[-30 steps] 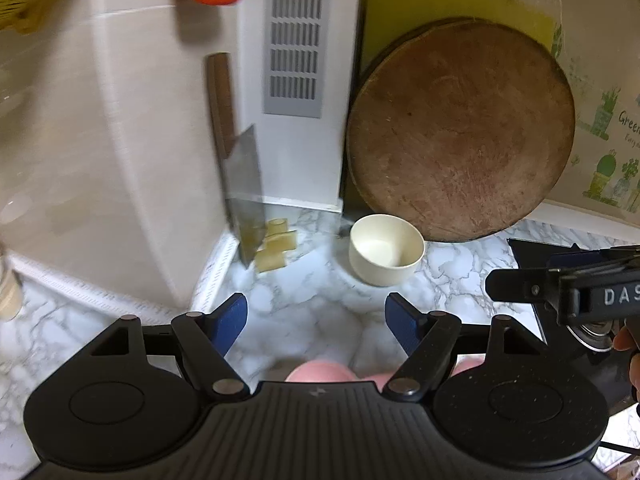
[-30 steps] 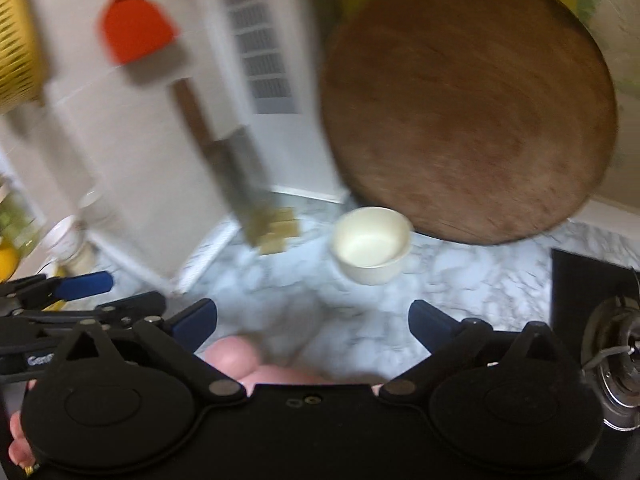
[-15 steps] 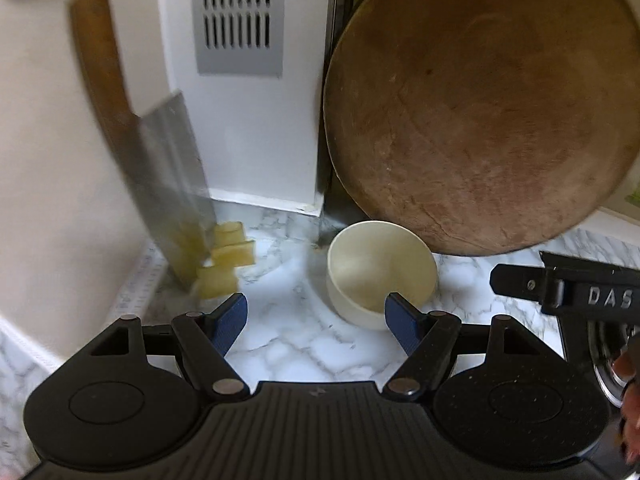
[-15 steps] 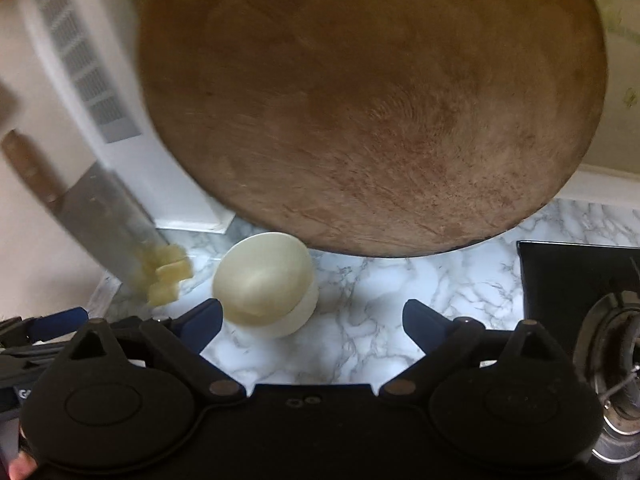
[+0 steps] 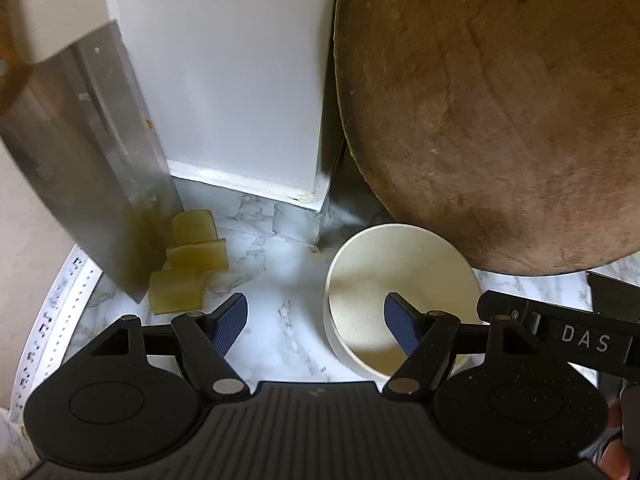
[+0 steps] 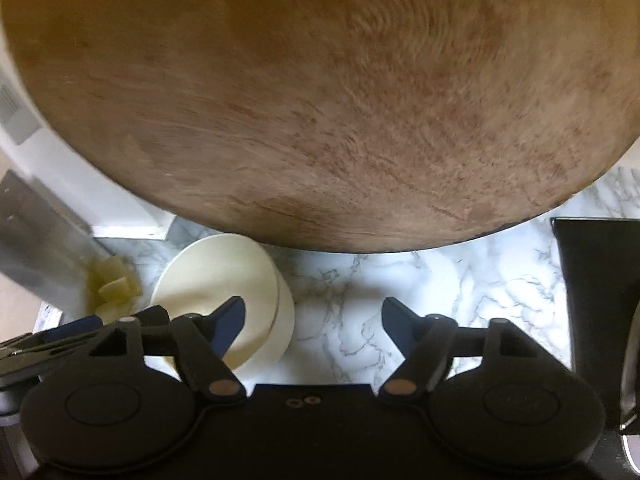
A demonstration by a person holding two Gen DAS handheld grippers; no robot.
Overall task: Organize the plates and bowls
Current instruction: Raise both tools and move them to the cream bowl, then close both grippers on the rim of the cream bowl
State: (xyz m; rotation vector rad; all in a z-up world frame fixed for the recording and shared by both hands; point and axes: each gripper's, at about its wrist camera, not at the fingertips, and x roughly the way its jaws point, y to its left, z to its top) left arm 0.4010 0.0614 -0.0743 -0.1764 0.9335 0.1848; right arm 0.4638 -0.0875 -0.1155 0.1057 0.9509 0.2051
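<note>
The left gripper point(image 5: 314, 322) holds its fingers apart and empty, one over the cream bowl point(image 5: 396, 280), the right gripper point(image 6: 312, 322) has just been closing on nothing, the bowl on the marble counter point(image 6: 380, 280) below the leaning wooden board point(image 6: 320, 100)

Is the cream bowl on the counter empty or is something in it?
Empty. The left wrist view looks into the cream bowl and shows only bare inner wall and shadow.

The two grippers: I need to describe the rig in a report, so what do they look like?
Both the left gripper and the right gripper are matte black plastic, with two round discs, angled linkage arms with silver pivot pins, and dark blue ribbed fingertips. White letters "DAS" mark the right one's side.
</note>
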